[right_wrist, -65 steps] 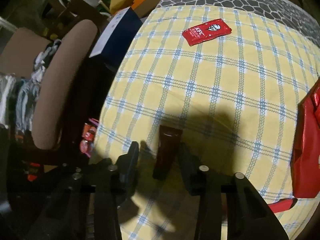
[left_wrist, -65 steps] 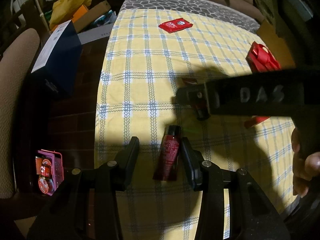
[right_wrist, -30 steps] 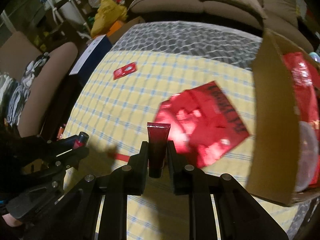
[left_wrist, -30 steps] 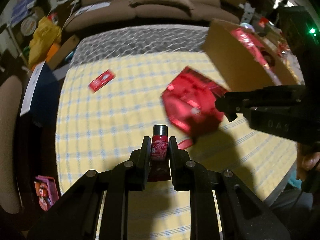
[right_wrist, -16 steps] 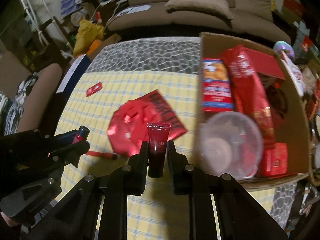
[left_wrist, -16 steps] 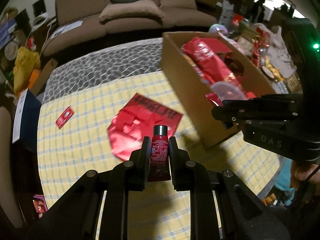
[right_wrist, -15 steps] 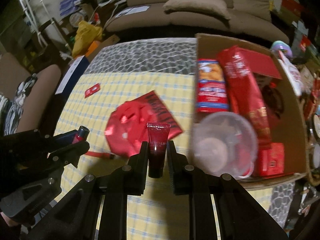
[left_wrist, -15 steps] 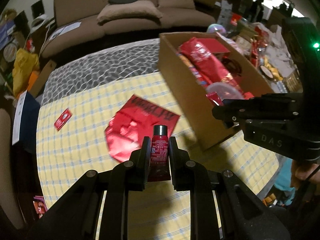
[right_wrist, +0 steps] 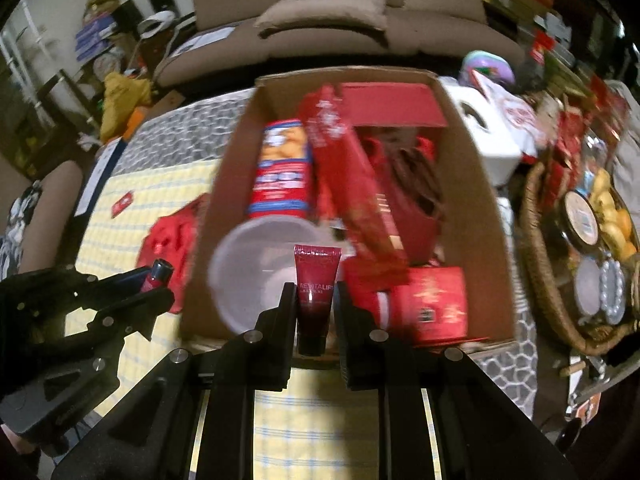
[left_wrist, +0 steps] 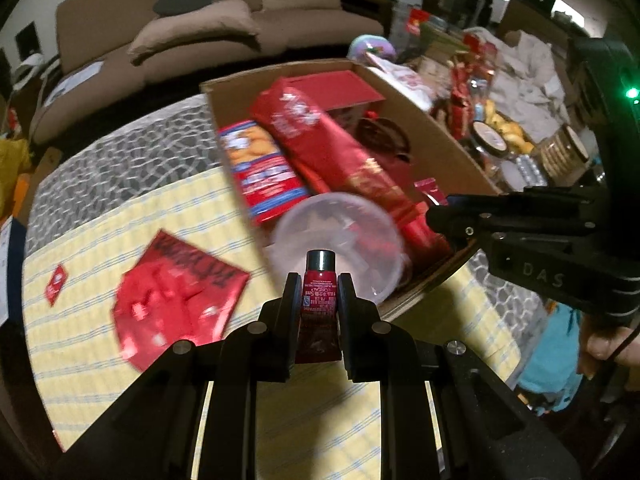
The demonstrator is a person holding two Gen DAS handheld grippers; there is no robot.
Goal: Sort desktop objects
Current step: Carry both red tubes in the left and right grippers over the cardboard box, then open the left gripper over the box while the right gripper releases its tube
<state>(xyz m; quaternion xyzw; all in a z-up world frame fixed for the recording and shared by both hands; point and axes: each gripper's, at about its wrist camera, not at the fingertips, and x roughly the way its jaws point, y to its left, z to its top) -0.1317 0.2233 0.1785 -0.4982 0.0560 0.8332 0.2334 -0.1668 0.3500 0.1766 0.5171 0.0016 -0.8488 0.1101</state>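
My left gripper [left_wrist: 319, 286] is shut on a small red tube with a dark cap [left_wrist: 319, 280], held above the table near the front edge of a cardboard box [left_wrist: 448, 136]. My right gripper [right_wrist: 316, 292] is shut on a dark red cosmetic tube [right_wrist: 316, 280], crimped end forward, held over the near end of the same box [right_wrist: 484, 200]. The box holds red packages, a biscuit pack [right_wrist: 282, 168] and a clear plastic bowl [right_wrist: 256, 276]. The left gripper also shows in the right wrist view [right_wrist: 154, 284].
A crumpled red foil bag [left_wrist: 176, 300] and a small red sachet [left_wrist: 56, 284] lie on the yellow checked tablecloth [left_wrist: 80, 360]. A wicker basket of jars and fruit [right_wrist: 584, 248] stands right of the box. A sofa [right_wrist: 340, 24] is behind the table.
Both grippers have kept their tubes and swung right and forward toward the box. The box now fills the middle of both views, with the foil bag shifted to the left.
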